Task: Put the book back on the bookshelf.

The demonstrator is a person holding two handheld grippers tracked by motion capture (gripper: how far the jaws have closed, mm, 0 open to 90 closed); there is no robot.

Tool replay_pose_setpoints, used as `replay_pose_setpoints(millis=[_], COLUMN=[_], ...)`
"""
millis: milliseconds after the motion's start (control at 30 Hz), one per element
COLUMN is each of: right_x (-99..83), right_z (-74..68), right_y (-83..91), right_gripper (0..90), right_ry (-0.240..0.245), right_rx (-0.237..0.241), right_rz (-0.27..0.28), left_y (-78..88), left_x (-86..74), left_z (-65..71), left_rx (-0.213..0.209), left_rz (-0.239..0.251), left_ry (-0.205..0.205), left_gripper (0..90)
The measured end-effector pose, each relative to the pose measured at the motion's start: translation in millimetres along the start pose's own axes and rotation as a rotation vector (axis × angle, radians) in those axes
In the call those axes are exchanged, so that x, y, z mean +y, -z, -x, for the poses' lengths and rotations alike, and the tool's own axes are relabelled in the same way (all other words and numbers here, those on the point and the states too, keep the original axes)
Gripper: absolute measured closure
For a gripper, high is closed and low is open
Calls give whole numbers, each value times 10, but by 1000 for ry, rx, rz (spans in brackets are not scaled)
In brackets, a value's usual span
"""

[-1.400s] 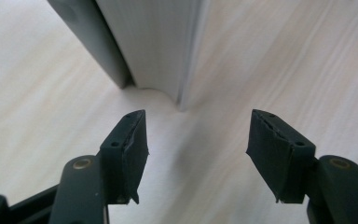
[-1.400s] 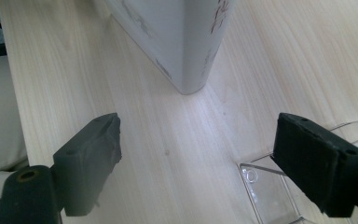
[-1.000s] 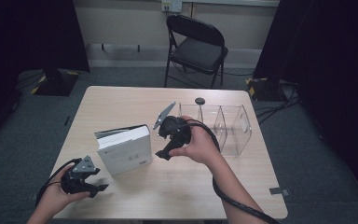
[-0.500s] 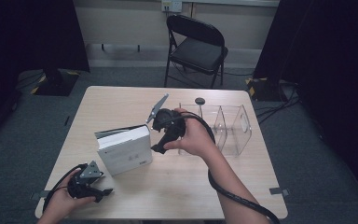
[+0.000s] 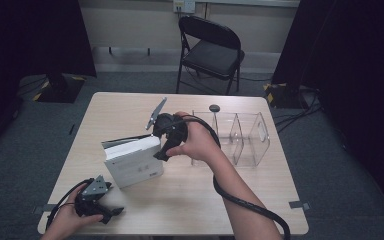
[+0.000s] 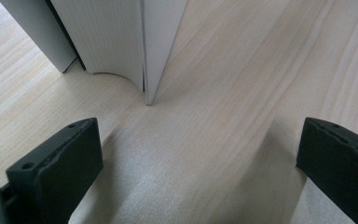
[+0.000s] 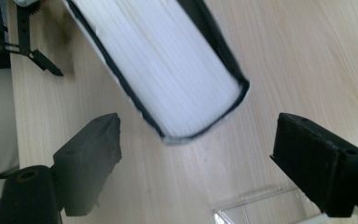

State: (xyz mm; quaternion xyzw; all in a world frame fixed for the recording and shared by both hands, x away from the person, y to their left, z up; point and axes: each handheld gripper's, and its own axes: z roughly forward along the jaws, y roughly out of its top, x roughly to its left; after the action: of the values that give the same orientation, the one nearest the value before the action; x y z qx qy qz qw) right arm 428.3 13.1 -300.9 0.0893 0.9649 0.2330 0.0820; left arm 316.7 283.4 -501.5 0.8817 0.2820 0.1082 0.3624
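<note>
A thick white book with a dark cover (image 5: 132, 162) stands upright on the pale wooden table (image 5: 200, 200), just to the left of a clear plastic box with open sections (image 5: 240, 135). The right gripper (image 5: 162, 150) hangs just over the book's top right corner with its black jaws spread wide and not touching the book. The left gripper (image 5: 107, 212) sits low on the table near the book's front left corner; its jaws have just been opening and now stand wide with nothing between them.
</note>
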Motion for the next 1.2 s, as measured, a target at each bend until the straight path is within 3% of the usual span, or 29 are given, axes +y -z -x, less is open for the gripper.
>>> replay_pose_setpoints(millis=[233, 533, 733, 833, 900, 1000, 1200], right_x=[117, 234, 223, 207, 176, 154, 57], right_z=[31, -39, -69, -72, -91, -116, -120], right_y=[-49, -166, -148, -111, -67, -42, 49], right_gripper=[202, 300, 374, 460, 501, 510, 514], right_ry=[20, 63, 99, 78, 30, -17, -72], right_rx=[29, 74, 74, 94, 112, 81, 99], right_rz=[15, 15, 5, 5, -6, -22, -74], left_y=[1, 1, 4, 5, 6, 4, 6], left_x=[-17, -17, -17, -16, -15, -17, -14], left_z=[-9, -10, -12, -13, -15, -11, -17], left_rx=[-7, -8, -6, -4, -2, -6, -1], left_rz=[13, 13, 13, 13, 13, 14, 12], left_ry=[-6, -7, -11, -14, -17, -10, -19], left_gripper=[0, 0, 0, 0, 0, 0, 0])
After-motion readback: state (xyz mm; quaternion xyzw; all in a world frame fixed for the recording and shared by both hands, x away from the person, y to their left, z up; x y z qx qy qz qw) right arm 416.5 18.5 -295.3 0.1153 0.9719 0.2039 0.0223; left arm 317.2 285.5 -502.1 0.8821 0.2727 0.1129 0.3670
